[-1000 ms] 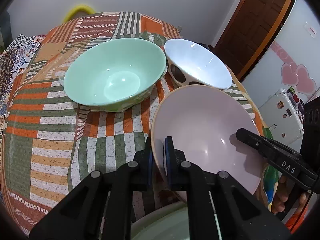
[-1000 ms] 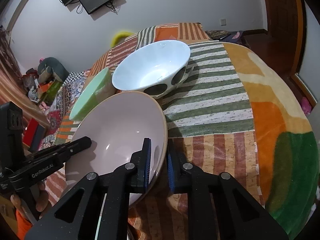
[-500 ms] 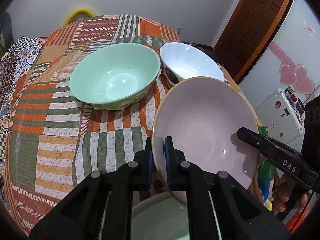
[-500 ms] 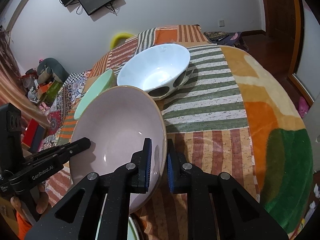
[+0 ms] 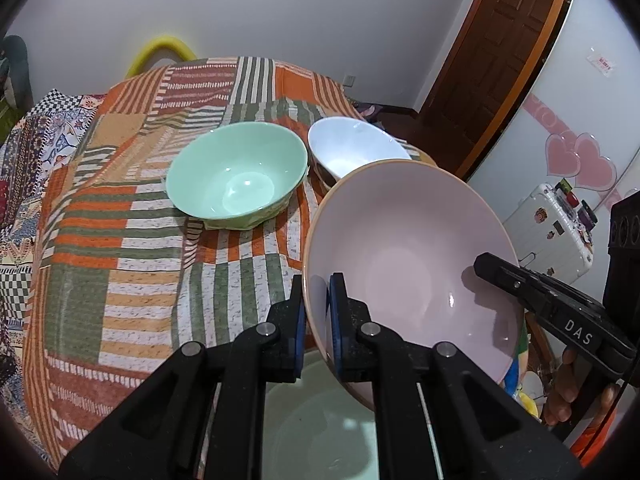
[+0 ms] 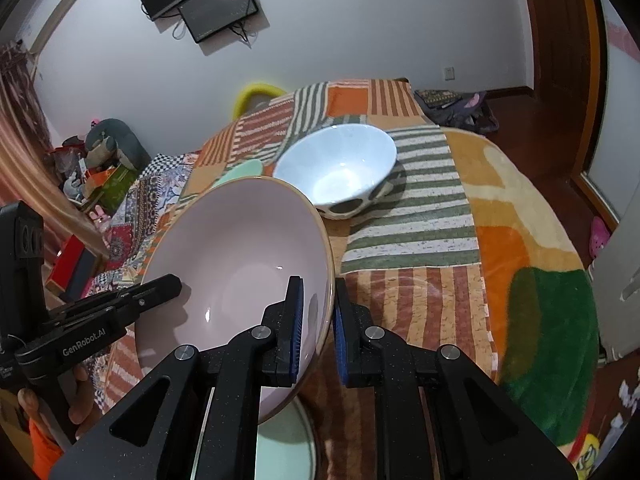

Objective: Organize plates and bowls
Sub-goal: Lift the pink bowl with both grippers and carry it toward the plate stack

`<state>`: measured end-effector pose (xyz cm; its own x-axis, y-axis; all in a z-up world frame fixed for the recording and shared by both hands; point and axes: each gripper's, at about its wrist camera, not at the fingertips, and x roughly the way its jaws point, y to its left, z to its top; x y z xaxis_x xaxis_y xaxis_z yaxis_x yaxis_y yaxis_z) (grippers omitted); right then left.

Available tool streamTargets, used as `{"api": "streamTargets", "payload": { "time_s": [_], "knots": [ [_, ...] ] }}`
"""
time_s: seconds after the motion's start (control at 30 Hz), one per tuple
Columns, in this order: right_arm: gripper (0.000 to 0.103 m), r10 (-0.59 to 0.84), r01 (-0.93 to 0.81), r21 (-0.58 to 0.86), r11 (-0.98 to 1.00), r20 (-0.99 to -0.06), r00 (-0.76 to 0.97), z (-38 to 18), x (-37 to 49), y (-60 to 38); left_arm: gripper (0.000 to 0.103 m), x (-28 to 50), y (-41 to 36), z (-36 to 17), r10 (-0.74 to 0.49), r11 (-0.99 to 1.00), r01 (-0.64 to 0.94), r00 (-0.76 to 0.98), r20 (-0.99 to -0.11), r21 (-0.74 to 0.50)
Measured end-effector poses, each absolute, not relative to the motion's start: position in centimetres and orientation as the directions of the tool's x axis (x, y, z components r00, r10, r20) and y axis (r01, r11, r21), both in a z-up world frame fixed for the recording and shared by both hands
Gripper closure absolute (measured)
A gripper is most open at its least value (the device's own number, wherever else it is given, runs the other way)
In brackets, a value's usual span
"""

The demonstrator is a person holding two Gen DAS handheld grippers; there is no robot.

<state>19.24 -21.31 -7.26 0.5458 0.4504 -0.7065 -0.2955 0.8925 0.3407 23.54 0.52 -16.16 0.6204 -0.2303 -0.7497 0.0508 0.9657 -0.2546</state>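
Both grippers are pinching the pink bowl [image 5: 408, 264] w/ jaws squeezed on its rim, left gripper [image 5: 316, 320] & right gripper [image 6: 318, 320] on opposite sides, holding it tilted over the bed. The green bowl [image 5: 236, 178] & white bowl [image 6: 336, 164] are sitting apart on the blanket [image 5: 120, 240], so stacking is looking barely begun.

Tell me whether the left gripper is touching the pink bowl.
Touching. The left wrist view shows the left gripper with both pads pressed on the rim of the pink bowl, one inside and one outside.
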Motion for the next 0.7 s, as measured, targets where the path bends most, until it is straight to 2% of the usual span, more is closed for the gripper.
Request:
{"api": "streamTargets", "payload": {
  "time_s": [0.7],
  "knots": [
    [0.09,0.526,-0.396,0.353,0.848,-0.651,0.547,-5.1,15.7,-17.5,0.093,15.4,4.4,-12.1,-0.154,0.975,-0.013,0.684,-0.713,-0.223]
  ]
}}
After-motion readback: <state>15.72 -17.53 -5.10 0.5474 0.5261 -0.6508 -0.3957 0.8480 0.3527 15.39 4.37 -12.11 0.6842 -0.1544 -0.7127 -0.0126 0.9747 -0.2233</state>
